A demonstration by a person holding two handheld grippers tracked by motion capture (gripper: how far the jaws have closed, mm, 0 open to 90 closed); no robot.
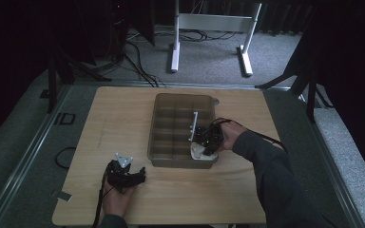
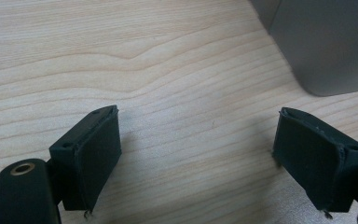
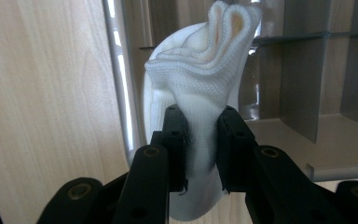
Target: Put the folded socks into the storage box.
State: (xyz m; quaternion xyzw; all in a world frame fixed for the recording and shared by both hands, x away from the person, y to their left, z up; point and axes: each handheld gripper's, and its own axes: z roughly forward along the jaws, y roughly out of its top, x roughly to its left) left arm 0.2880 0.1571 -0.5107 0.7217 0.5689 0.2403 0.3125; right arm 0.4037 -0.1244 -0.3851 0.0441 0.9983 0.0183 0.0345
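High view: right gripper [image 1: 204, 147] at the near right corner of the translucent grey compartmented plastic bin [image 1: 161, 137] on the light wooden worktop [image 1: 123, 109]; left gripper [image 1: 123, 173] rests near left, clear of the bin.
Left gripper view: fingers [image 2: 93, 154] wide apart, nothing between.
Right gripper view: fingers [image 3: 230, 144] clamped on a white folded knit sock [image 3: 196, 79] over the bin's corner compartment.

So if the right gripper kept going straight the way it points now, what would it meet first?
Probably the divided tray: the right gripper, shut on a white sock, aims into a near corner compartment, so the sock would touch its floor or wall first. Depth is unclear.
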